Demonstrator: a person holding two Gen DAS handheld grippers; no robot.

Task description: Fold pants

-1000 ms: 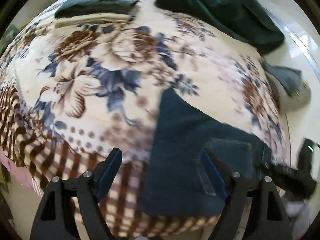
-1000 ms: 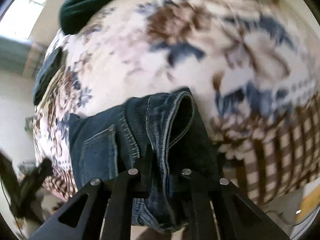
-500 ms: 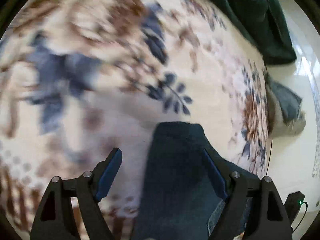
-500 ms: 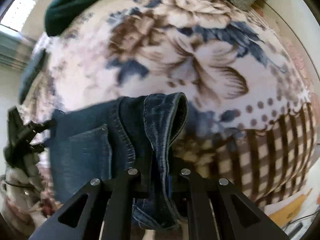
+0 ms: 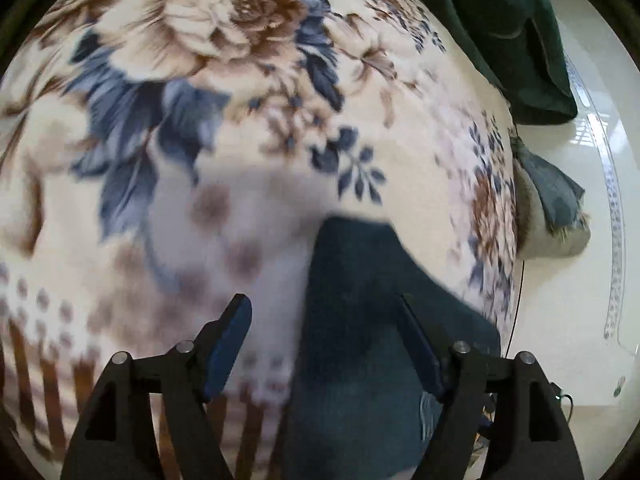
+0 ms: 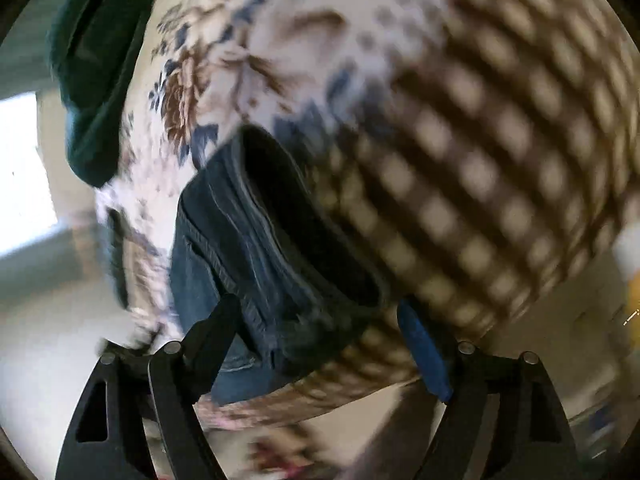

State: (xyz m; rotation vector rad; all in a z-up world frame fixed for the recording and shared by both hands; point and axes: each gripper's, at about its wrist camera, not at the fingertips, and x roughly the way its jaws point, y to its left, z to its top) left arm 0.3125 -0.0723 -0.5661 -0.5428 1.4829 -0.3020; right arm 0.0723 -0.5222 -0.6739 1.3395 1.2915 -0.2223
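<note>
1. Floral blanket [image 5: 248,128]: cream ground with brown roses and blue leaves, covering the whole work surface. Its near border is a brown check, seen blurred in the right wrist view.
2. Left gripper [image 5: 326,312]: tilted down over the blanket near the check border. Jaws stand well apart and are closing. The left blue pad hangs over bare blanket; the right one lies over dark denim. No pad presses on cloth.
3. Pants [image 5: 360,340]: dark blue jeans lying on the blanket at its near edge. In the left wrist view a folded end reaches away from the gripper, its far edge squared off.
4. Right gripper [image 6: 316,312]: jaws wide and opening. The stitched band of the jeans [image 6: 256,248] lies between them, touching neither pad as far as the blur allows.
5. Dark green garment [image 5: 512,36]: bunched at the far right corner of the blanket, well apart from the jeans.
6. Grey-blue cloth [image 5: 556,200]: at the blanket's right edge, beside the pale floor [image 5: 568,320].
</note>
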